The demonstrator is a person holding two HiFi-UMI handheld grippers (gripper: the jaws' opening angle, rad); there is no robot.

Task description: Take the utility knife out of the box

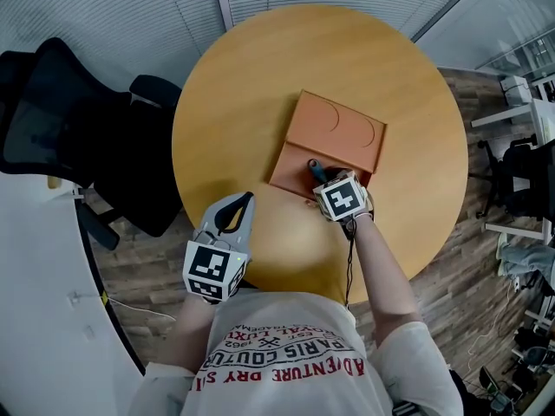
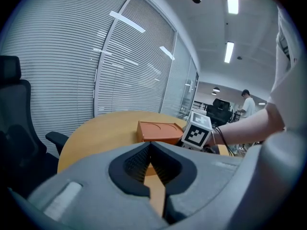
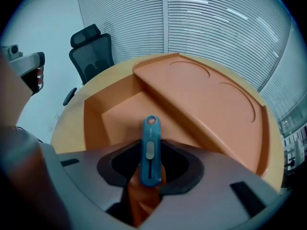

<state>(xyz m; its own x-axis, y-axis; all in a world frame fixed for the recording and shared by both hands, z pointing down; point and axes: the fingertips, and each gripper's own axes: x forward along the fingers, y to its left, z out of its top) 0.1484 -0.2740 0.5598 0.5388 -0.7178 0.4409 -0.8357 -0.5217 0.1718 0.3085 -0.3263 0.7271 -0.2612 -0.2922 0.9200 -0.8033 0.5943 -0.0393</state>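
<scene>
Left gripper [image 2: 149, 146]: jaws are seen closed at the tips, nothing held; the box [image 2: 158, 132] lies ahead, apart. Right gripper [image 3: 151, 146]: jaws are pressed on the utility knife [image 3: 150, 128], inside the box's open compartment. The knife's near end is hidden between the jaws.

The right tongs [image 1: 325, 180] point steeply down into the box [image 1: 347, 133], clamped on the utility knife [image 3: 150, 128]. The left tongs [image 1: 248, 198], closed, hover low beside the box's near-left corner.
</scene>
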